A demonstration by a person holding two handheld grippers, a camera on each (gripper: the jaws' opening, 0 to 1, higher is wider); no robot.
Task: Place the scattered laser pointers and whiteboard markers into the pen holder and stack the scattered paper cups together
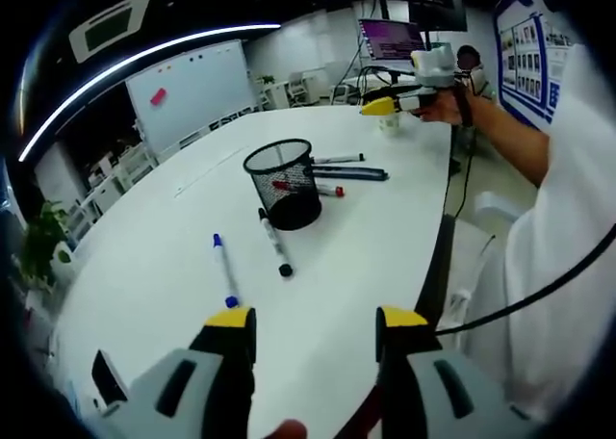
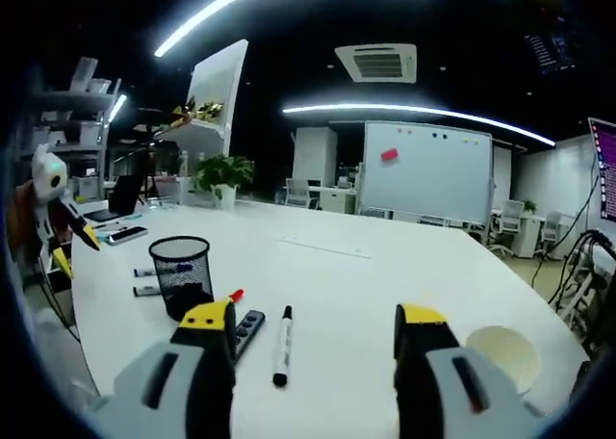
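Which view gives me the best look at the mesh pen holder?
The left gripper view: the pen holder stands unobstructed near the middle of the white table, seen from above so its open rim and a red-capped marker inside show. In the right gripper view the pen holder is smaller, darker and lower, just beside the right tool.

A large white table (image 2: 385,266) fills the lower frame. Behind it stands a whiteboard (image 2: 428,169) with a red magnet, office chairs (image 2: 505,222) near it. Curved light strips (image 2: 414,110) and an air vent (image 2: 377,62) mark the dark ceiling. A plant (image 2: 223,174) sits left of centre; a lit monitor (image 1: 390,37) glows at upper right.
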